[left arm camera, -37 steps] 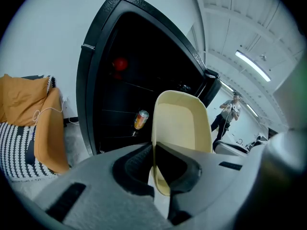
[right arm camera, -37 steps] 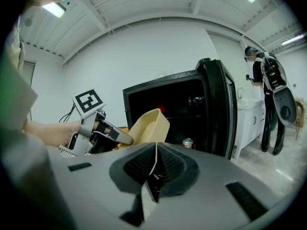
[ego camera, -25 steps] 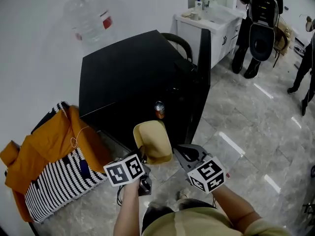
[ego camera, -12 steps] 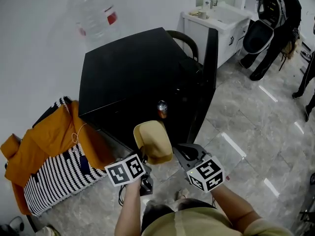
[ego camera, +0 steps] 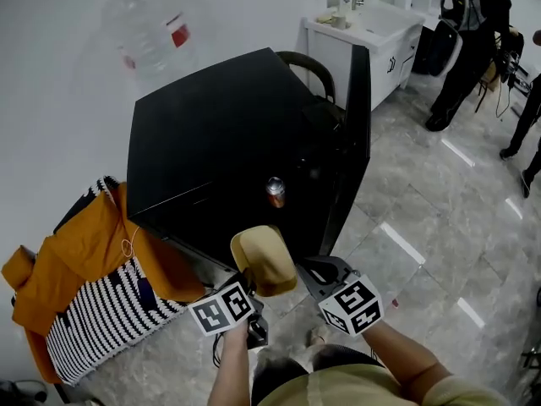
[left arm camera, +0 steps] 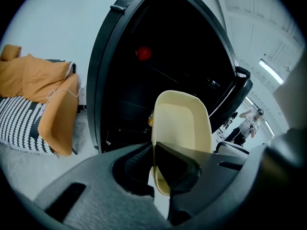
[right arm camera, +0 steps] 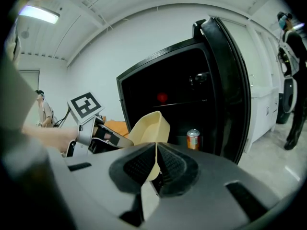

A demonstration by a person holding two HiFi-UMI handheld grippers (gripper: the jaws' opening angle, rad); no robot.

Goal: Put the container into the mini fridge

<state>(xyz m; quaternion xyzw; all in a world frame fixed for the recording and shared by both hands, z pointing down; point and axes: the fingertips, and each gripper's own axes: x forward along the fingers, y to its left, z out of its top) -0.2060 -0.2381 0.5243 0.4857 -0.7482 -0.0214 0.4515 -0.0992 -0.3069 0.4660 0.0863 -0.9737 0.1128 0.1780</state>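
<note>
The cream plastic container (ego camera: 264,259) hangs tilted in front of the open black mini fridge (ego camera: 220,134), held from both sides. My left gripper (ego camera: 247,276) is shut on its near rim; in the left gripper view the container (left arm camera: 181,123) rises from the closed jaws toward the dark fridge interior (left arm camera: 172,51). My right gripper (ego camera: 304,269) is shut on the other rim, and its view shows the container (right arm camera: 149,128) just past the jaws. A drink can (ego camera: 275,191) stands on a low shelf inside, also seen as the can (right arm camera: 193,139) in the right gripper view. The fridge door (ego camera: 355,134) stands swung out to the right.
An orange jacket (ego camera: 76,252) lies over a striped bag (ego camera: 101,320) left of the fridge. A water jug (ego camera: 152,36) stands against the wall behind. A white sink cabinet (ego camera: 363,36) and a dark chair (ego camera: 308,68) are at the back. People (ego camera: 469,32) stand at the far right.
Both grippers and the container sit slightly lower in the head view and stay closed on it. The people in the background have shifted.
</note>
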